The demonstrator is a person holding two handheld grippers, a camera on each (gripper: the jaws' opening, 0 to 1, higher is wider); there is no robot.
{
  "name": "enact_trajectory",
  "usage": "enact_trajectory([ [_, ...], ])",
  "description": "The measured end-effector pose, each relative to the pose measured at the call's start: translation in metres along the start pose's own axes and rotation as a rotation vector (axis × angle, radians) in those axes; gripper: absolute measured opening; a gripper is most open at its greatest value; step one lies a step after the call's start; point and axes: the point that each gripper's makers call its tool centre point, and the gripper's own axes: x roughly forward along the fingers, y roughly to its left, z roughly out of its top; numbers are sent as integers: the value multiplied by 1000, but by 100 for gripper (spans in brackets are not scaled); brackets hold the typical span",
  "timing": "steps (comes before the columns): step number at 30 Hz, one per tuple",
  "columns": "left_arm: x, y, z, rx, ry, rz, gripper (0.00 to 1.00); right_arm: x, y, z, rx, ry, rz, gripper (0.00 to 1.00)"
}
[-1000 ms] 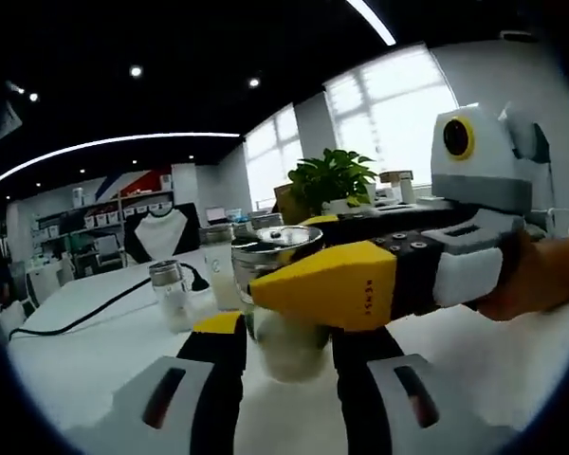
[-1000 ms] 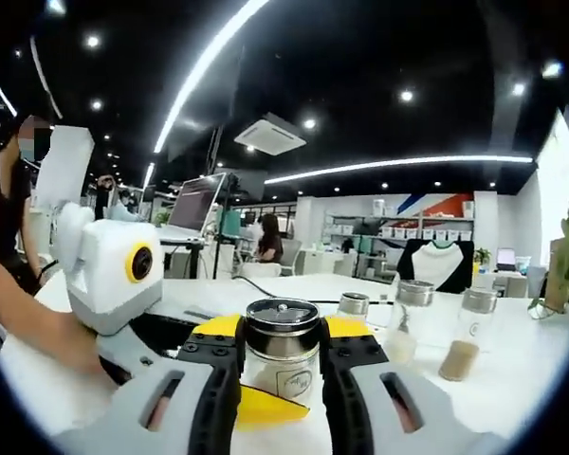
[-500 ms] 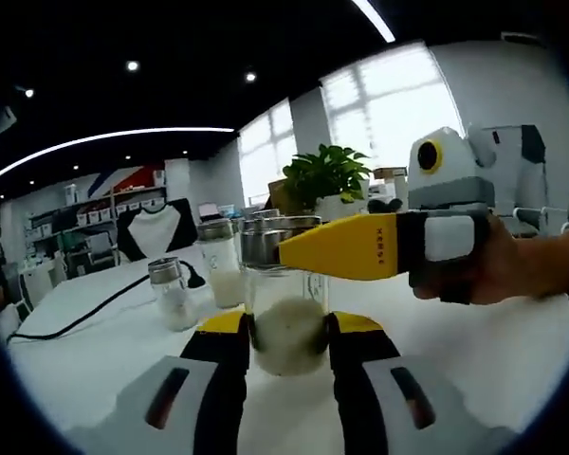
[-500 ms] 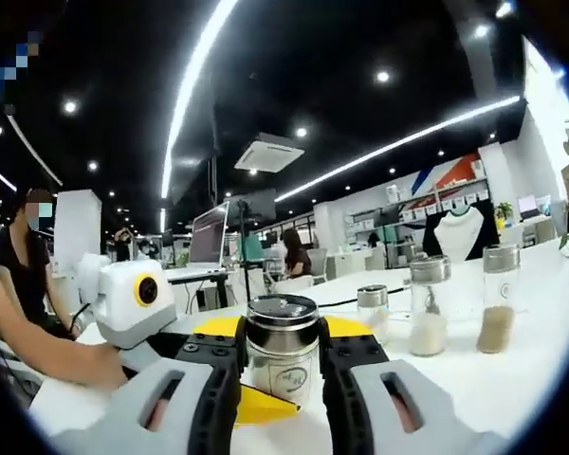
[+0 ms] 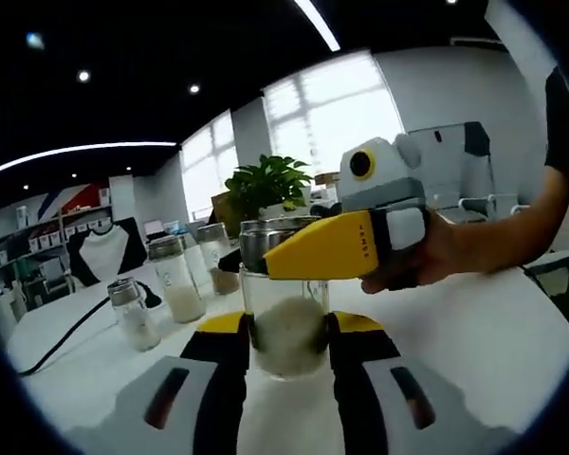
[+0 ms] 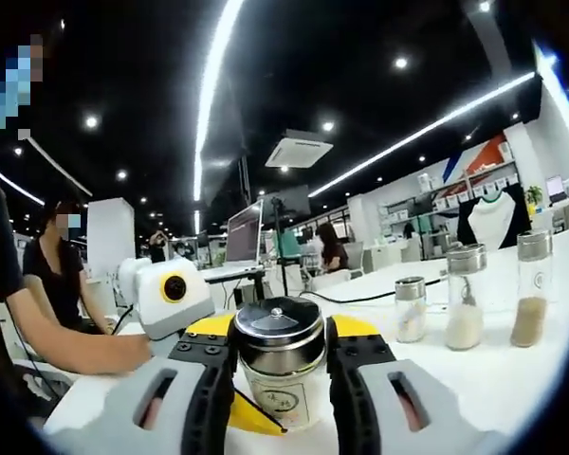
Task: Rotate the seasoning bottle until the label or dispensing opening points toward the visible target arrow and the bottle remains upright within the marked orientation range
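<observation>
Left gripper view: seasoning bottle (image 5: 284,313) stands upright on the white desk (image 5: 474,332), glass body with pale granules, steel cap. Left tongs (image 5: 284,353) sit low on it, one jaw on each side of the glass and pressed to it, so gripping the base. Right tongs (image 5: 266,258) come in from the right, held by a hand (image 5: 427,256); a yellow jaw crosses the cap level.

Right gripper view: right tongs (image 6: 283,365) closed on the same bottle (image 6: 283,374) at the cap and shoulder, jaws touching both sides. A round printed label faces this camera. Left tongs (image 6: 242,417) show beneath as a yellow jaw tip behind the glass.

Three more shaker bottles (image 6: 465,299) stand well apart, near a black cable (image 6: 360,299). No target arrow visible in either view.

Step in hand, as I judge it: the turning phase, both tongs on the bottle. Next move calls for a twist about the vertical axis with one pair easing off, keeping the base flat on the desk. How much rotation remains cannot be told without the arrow.
</observation>
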Motion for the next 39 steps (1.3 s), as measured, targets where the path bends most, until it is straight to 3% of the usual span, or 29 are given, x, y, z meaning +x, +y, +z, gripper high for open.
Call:
enact_trajectory([
  [7, 13, 3, -9, -14, 33, 60, 36, 3, -9, -9, -196, 72, -117, 34],
  [11, 20, 7, -13, -12, 52, 127, 39, 5, -12, -4, -145, 32, -159, 34],
  [14, 23, 16, -13, -50, 44, 213, 41, 4, -20, -2, -193, 37, -239, 34],
  [16, 26, 23, -14, -34, 54, 279, 44, 5, -25, -2, -216, 42, -273, 34],
  [19, 29, 25, -10, -29, 57, 308, 44, 4, -31, 1, -181, 13, -307, 34],
  [21, 29, 23, -7, -77, 27, 309, 42, 5, -32, -1, -158, 10, -290, 34],
  [22, 30, 24, -9, -67, 42, 309, 41, 7, -31, -5, -123, 25, -263, 34],
  [24, 28, 24, -12, -81, 54, 306, 40, 8, -33, -5, -126, 29, -245, 34],
  [27, 24, 26, -12, -130, 42, 241, 38, 8, -28, -3, -13, -11, -152, 35],
  [29, 20, 21, -10, -109, 36, 171, 38, 5, -23, -2, 79, -14, -80, 34],
  [30, 16, 21, -8, -94, 28, 161, 38, 4, -22, -1, 82, -17, -62, 34],
  [32, 14, 15, -4, -110, 9, 114, 38, 1, -20, 1, 79, -7, -37, 33],
  [36, 10, 9, 5, -207, -46, 45, 38, 0, -9, 6, -38, -1, 10, 33],
  [39, 6, 4, 4, -143, -31, 10, 38, 0, -5, -1, -65, 44, 28, 33],
])
